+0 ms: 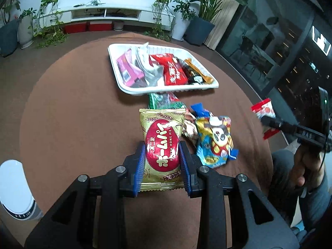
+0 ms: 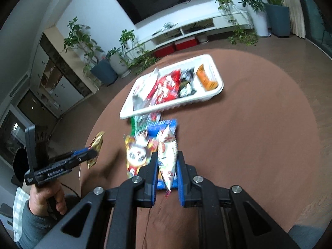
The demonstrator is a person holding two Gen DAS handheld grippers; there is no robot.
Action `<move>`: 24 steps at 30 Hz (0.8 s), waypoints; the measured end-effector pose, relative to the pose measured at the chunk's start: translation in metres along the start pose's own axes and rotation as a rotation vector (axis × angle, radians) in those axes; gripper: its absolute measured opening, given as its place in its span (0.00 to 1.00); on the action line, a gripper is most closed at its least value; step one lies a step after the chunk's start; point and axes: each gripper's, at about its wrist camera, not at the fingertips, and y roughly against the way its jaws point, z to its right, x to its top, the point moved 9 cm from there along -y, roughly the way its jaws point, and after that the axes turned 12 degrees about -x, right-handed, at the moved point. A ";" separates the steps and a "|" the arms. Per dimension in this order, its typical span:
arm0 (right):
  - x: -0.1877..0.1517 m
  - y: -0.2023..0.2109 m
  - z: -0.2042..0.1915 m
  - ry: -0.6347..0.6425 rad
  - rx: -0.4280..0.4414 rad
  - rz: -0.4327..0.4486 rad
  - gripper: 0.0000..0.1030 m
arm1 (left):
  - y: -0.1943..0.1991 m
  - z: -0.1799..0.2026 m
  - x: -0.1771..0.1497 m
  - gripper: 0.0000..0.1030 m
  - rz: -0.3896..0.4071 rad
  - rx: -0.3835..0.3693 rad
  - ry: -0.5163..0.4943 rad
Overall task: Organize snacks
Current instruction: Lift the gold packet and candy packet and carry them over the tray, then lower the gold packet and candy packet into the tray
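Note:
My left gripper (image 1: 162,143) is shut on a gold packet (image 1: 161,128) with a red oval label, held above the brown table (image 1: 72,114). In the right wrist view my right gripper (image 2: 167,154) is shut on a white packet with red print (image 2: 167,164), also lifted. Beyond both stands a white tray (image 1: 170,90) holding pink, silver, red, black and orange packets. Before the tray lie a green packet (image 1: 164,100) and a blue-and-yellow panda packet (image 1: 215,139). The other gripper shows in each view: the right gripper (image 1: 267,122), the left gripper (image 2: 91,153).
A blue packet (image 2: 164,124) lies under the panda packet (image 2: 138,153). A white round device (image 1: 14,188) stands off the table's near left. A hand (image 2: 45,197) grips the left handle. Potted plants and a low TV cabinet (image 1: 103,13) line the far wall.

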 end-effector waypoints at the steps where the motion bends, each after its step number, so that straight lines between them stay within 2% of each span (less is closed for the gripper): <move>1: 0.006 0.000 0.003 -0.006 0.003 0.003 0.17 | 0.001 -0.001 0.004 0.28 0.006 0.003 -0.001; 15: 0.123 -0.012 0.056 -0.070 -0.055 0.088 0.17 | 0.008 -0.031 0.098 0.28 0.083 0.045 -0.004; 20: 0.156 -0.030 0.046 -0.047 -0.051 0.093 0.17 | -0.010 -0.033 0.136 0.28 0.087 0.050 -0.014; 24: 0.174 -0.054 0.022 -0.006 -0.030 0.075 0.17 | -0.033 -0.028 0.165 0.28 0.083 0.038 -0.018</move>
